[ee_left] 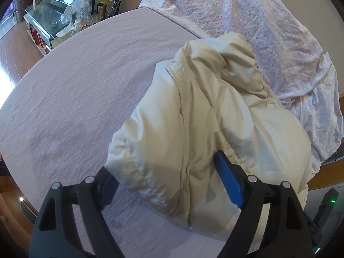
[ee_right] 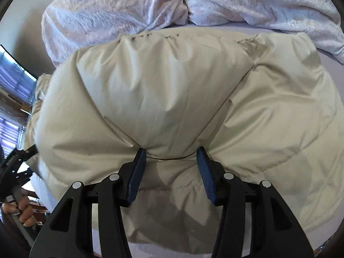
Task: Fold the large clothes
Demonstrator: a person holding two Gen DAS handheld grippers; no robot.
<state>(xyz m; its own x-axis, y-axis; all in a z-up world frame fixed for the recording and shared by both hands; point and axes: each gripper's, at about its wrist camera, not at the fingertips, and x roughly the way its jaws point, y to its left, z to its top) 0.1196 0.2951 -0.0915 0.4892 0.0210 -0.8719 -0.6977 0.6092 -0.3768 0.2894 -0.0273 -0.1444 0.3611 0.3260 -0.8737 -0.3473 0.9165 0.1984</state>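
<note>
My left gripper (ee_left: 169, 180) stands apart around a bunched end of the cream puffer jacket (ee_left: 206, 118), which fills the centre and lower right of the frame on the lilac bedsheet (ee_left: 86, 81). My right gripper (ee_right: 171, 163) is apart too, its blue pads (ee_right: 137, 172) pressing into the padding. A crumpled duvet (ee_right: 133, 4) lies along the top.
</note>
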